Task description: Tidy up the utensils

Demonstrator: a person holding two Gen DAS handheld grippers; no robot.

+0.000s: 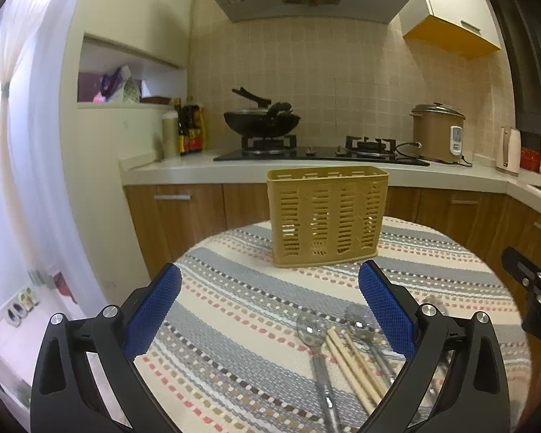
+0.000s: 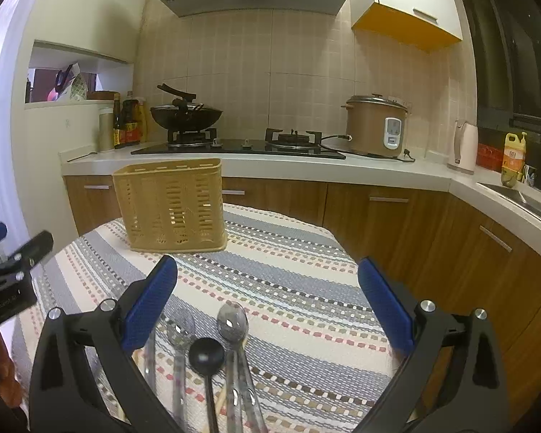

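On the round counter (image 1: 234,288) under its striped woven cloth, the slotted yellow utensil basket (image 1: 326,216) stands upright at the far side, apparently empty and ready to receive cutlery. Nearer the camera the utensils lie flat in a loose bunch, handles toward the person, probably laid out for easy picking: wooden chopsticks (image 1: 353,368) between two metal spoons (image 2: 232,324), and a small black ladle (image 2: 206,356) beside them. Left hand-held gripper (image 1: 270,288) hangs above them with its blue pads spread wide, touching nothing; right hand-held gripper (image 2: 267,285) is likewise wide apart and empty.
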